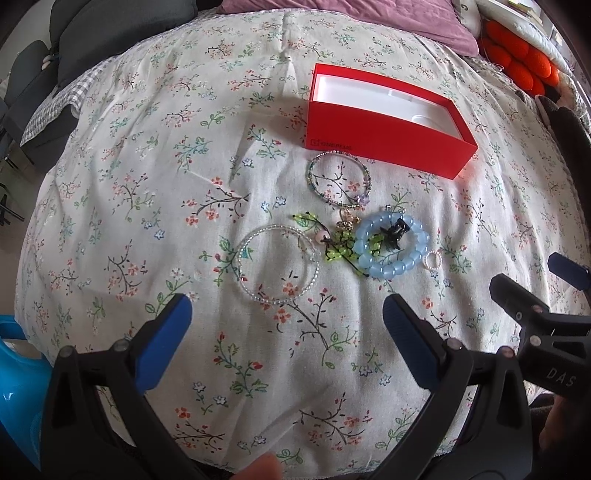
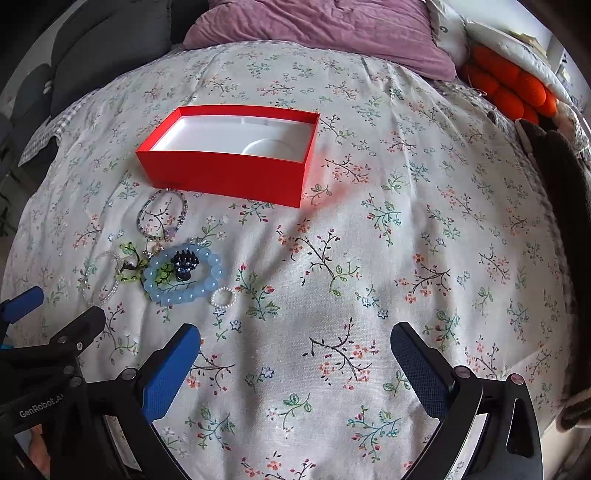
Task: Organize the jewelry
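Both my left gripper [image 1: 286, 321] and right gripper [image 2: 295, 345] hang released, empty. The chunky pale-blue bead bracelet [image 1: 393, 245] lies mid-bedspread [image 1: 147, 221], before the open red cardboard box [image 1: 388, 144]; light, slippery, so I'd pinch across its band.

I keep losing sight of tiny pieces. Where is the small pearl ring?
The small pearl ring lies on the floral bedspread, just right of the blue bead bracelet, apart from it, on the near side of the red box.

A bed [image 2: 369, 229] has a white cover with little flowers. A purple pillow [image 2: 325, 33] lies at the far end, an orange cushion [image 2: 517, 92] on the right. Daylight falls softly.
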Demonstrator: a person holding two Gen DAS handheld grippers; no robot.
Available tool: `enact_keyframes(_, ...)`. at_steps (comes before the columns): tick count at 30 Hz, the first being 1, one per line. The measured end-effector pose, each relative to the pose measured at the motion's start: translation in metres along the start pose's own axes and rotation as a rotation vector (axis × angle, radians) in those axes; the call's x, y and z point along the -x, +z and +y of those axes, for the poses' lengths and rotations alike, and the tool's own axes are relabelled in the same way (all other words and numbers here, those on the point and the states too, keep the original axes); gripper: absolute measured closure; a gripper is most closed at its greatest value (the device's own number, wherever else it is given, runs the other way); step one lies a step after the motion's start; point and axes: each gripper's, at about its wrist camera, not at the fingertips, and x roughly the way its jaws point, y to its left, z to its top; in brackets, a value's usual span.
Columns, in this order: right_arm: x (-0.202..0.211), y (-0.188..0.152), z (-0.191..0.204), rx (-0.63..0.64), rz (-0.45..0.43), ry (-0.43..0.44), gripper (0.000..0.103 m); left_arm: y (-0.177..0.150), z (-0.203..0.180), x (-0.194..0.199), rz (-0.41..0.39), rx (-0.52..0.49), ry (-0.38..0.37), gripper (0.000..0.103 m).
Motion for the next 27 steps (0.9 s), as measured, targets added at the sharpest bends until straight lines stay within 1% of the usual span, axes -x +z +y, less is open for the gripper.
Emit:
enact_keyframes(13, 0.003, 0.001, -0.005, -0.001, -0.009, -0.005, 0.000, 0.000, 0.001, 0.005, -0.020, 0.002, -0.014, 0.000)
enact_keyframes(16, 0.006, 0.003, -0.004, -0.004, -0.002, 0.025, 0.000, 0.002, 0.006, 0.009, -0.042, 0.003, -0.026, 0.000)
enact_keyframes(18, 0.008, 0.004, -0.003, 0.003, -0.001, 0.037, 0.000, 0.005, 0.012, 0.011, -0.042, 0.011, -0.044, 0.000)
enact_keyframes(20, 0.009, 0.007, -0.003, 0.014, 0.003, 0.046, 0.000, 0.010, 0.021, 0.012, -0.028, 0.024, -0.079, 0.000)
enact_keyframes(24, 0.012, 0.018, -0.004, 0.038, 0.017, 0.060, 0.000, 0.023, 0.039, 0.012, 0.009, 0.050, -0.111, 0.000)
enact_keyframes(27, 0.014, 0.028, -0.005, 0.040, 0.029, 0.089, 0.000, 0.035, 0.053, 0.011, 0.037, 0.076, -0.142, 0.000)
